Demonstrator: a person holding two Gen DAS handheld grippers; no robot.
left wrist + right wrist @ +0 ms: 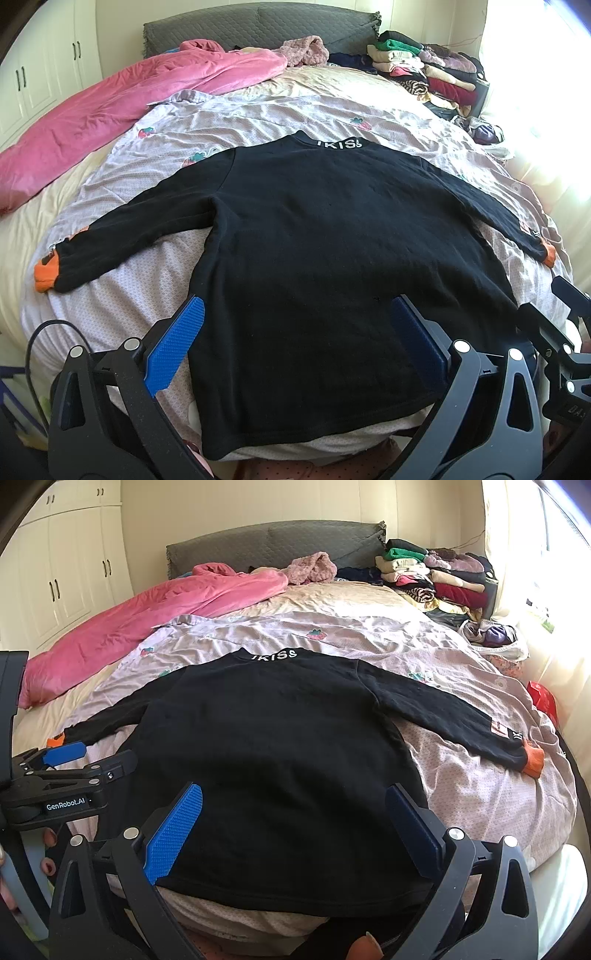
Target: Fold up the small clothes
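The left gripper has its fingers spread wide with nothing between them, poised above the lower part of the black top, near its hem. The right gripper stands the same way, its fingers parted to the full and empty, over the same lower stretch of the top but nearer the hem's right corner. Neither pair touches the cloth as far as the views show. Both tilt downward toward the top, which suits a reach for the hem or the side edges.

The black top lies flat, back side up, with white lettering on its collar at the end farthest from the grippers. Its sleeves are spread out to either side, each ending in an orange cuff: the left cuff and the right cuff both lie well out from the body. Laid open like this, it is ready for a first fold, probably a sleeve brought in across the back.

Under the top is a pale strawberry-print cover on the bed. Beyond the collar, to the left, a pink blanket is bunched aside; to the right, near the headboard, a stack of folded clothes waits, likely where the finished top belongs.
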